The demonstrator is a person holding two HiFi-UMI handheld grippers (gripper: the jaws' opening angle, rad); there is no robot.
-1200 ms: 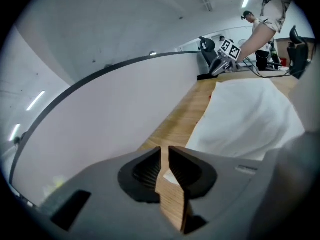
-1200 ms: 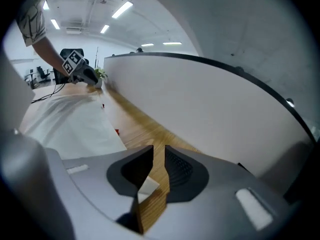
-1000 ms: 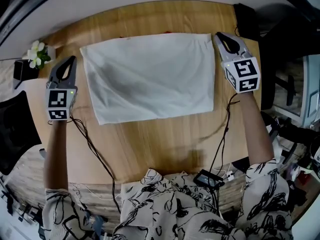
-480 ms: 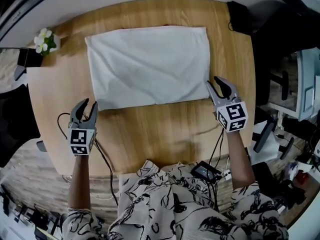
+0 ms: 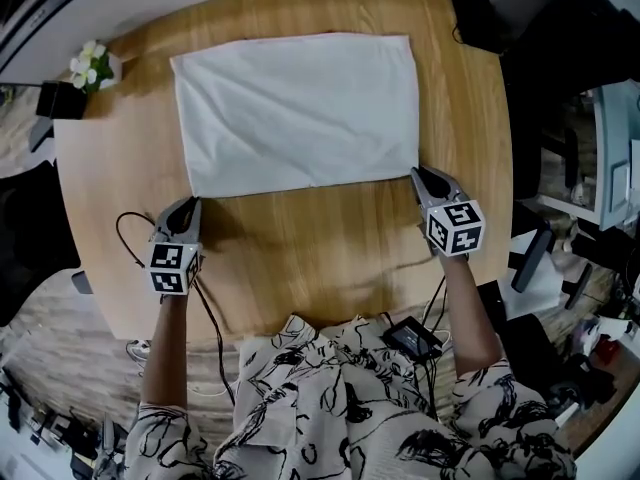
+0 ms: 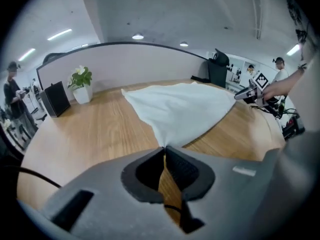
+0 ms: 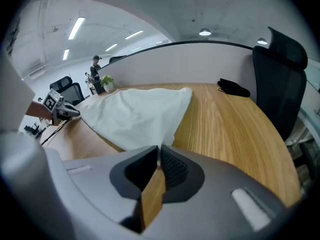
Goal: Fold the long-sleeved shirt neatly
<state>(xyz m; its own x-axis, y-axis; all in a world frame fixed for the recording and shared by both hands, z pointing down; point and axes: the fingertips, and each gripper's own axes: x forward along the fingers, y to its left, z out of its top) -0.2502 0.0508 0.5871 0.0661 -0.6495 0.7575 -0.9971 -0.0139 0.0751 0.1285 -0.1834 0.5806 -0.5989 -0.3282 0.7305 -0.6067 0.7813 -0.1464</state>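
Round wooden bench (image 5: 300, 258) across the middle. White shirt (image 5: 300, 108) folded to a flat rectangle, lying on the far half of bench. Left tool (image 5: 190, 203) at shirt's near-left corner, just closed, clenched on the corner cloth. Right tool (image 5: 418, 172) at shirt's near-right corner, just closed too, pinching that corner. Black item (image 5: 478, 18) far right on bench. Black box (image 5: 60, 98) and potted white flowers (image 5: 90, 63) far left, well apart from shirt.

Open across bare worktop (image 5: 320, 253) at 6 o'clock, below shirt (image 5: 300, 108); blocked at 10 o'clock by flower pot (image 5: 92, 65), black box (image 5: 58, 100); at 1 o'clock by black pouch (image 5: 478, 20).
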